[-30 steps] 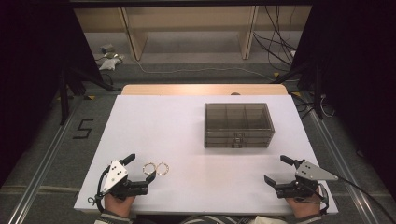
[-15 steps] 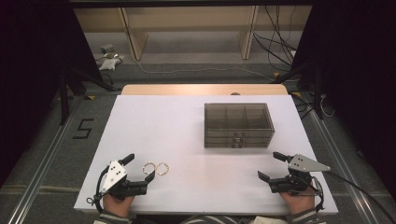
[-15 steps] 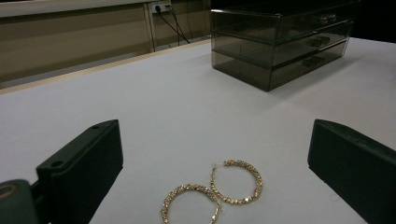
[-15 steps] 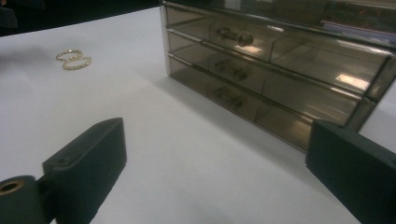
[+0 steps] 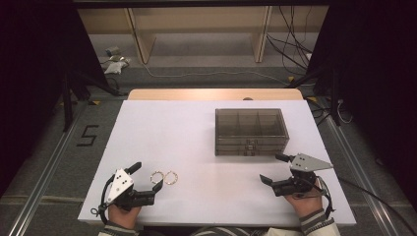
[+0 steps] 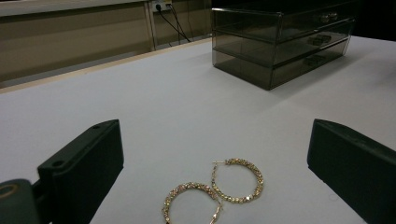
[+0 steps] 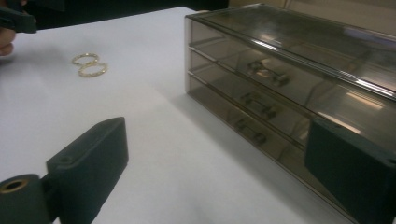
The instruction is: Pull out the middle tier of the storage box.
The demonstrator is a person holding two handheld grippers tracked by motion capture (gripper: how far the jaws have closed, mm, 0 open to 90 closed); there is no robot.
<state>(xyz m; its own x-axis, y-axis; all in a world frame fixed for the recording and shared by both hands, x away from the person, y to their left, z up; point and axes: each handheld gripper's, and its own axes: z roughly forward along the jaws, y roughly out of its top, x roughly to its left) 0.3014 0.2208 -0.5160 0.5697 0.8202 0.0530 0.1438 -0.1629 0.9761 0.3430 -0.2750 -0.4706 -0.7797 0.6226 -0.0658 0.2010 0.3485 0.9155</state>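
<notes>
Two hoop earrings [image 6: 215,193] touching — drawer box [image 6: 280,39] beyond.

In the left gripper view the nearer gold beaded hoop earring [image 6: 191,205] is cut off by the bottom edge. The smoky transparent plastic drawer box [image 7: 299,93] runs past the right edge in the right gripper view, its contents indiscernible.

Dark curtains flank a wooden shelf unit [image 5: 199,27] and cables [image 5: 290,42] on grey floor.

A black "5" marks the floor [image 5: 87,135].
</notes>
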